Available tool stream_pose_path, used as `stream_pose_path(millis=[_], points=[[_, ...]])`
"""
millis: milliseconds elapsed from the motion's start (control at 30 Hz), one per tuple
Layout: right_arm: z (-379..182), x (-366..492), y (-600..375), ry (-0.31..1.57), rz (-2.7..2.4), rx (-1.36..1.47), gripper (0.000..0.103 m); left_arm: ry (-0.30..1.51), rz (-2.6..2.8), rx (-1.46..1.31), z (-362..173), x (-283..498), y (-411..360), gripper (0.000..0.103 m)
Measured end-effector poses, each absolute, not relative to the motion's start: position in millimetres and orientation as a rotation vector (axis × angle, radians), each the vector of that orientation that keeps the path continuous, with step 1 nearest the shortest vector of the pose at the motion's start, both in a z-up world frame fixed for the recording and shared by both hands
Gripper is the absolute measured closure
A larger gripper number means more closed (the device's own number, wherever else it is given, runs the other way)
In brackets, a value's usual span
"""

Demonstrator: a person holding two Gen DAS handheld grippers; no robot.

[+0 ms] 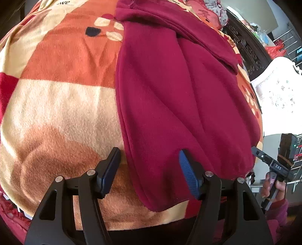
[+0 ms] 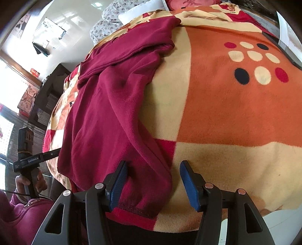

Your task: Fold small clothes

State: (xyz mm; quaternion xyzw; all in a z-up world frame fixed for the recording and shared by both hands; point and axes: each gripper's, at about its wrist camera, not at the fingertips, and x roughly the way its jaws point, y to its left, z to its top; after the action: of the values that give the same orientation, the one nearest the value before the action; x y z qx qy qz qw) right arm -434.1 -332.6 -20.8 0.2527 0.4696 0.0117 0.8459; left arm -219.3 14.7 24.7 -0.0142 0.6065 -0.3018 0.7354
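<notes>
A dark red fleece garment (image 1: 179, 90) lies spread lengthwise on the orange, cream and red blanket (image 1: 62, 98). My left gripper (image 1: 149, 160) is open, its jaws standing over the garment's near left edge, with the right finger (image 1: 186, 173) on the cloth. In the right wrist view the same garment (image 2: 105, 105) runs up the left side. My right gripper (image 2: 152, 173) is open around the garment's near right corner and cuff-like hem (image 2: 139, 205). Neither gripper holds cloth. The right gripper shows at the far right of the left wrist view (image 1: 271, 164).
The blanket (image 2: 236, 105) covers a bed. Floral pillows (image 2: 117, 17) lie at its far end. A dark carved headboard (image 1: 243, 43) and a white cloth-covered piece (image 1: 275, 90) stand to the right. The person's hand holds the left gripper (image 2: 28, 162).
</notes>
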Motion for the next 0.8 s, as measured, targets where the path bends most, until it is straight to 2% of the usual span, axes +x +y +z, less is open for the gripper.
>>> stream_pose_path(millis=[233, 267, 300, 333, 367, 400, 467, 633, 800], points=[[-25.7, -437.4, -334.3, 0.964, 0.036, 0.54, 0.047, 1.335, -0.704, -0.01, 25.2, -223.4, 6.5, 0.039], [-25.3, -437.7, -333.4, 0.961, 0.039, 0.532, 0.05, 1.335, -0.709, -0.023, 25.4, -222.4, 7.8, 0.041], [-24.5, -438.0, -332.1, 0.96, 0.049, 0.522, 0.061, 1.334, -0.71, -0.032, 25.6, -222.0, 9.0, 0.049], [-22.5, -437.9, -330.1, 0.958, 0.071, 0.519, 0.069, 1.338, -0.71, -0.041, 25.0, -220.8, 10.1, 0.078], [-20.8, -438.5, -328.8, 0.952, 0.074, 0.522, 0.078, 1.359, -0.714, -0.061, 22.9, -218.6, 12.0, 0.096], [-18.4, -439.4, -327.8, 0.943, 0.074, 0.522, 0.086, 1.383, -0.726, -0.101, 20.6, -215.6, 14.9, 0.096], [-11.5, -441.0, -323.6, 0.936, 0.088, 0.512, 0.09, 1.38, -0.74, -0.119, 24.3, -213.6, 18.4, 0.096], [19.2, -453.3, -311.2, 0.875, 0.182, 0.517, 0.091, 1.28, -0.794, -0.097, 60.4, -219.2, 38.8, 0.096], [12.4, -453.0, -304.0, 0.927, 0.202, 0.523, 0.091, 1.306, -0.739, -0.104, 47.2, -222.5, 60.4, 0.096]])
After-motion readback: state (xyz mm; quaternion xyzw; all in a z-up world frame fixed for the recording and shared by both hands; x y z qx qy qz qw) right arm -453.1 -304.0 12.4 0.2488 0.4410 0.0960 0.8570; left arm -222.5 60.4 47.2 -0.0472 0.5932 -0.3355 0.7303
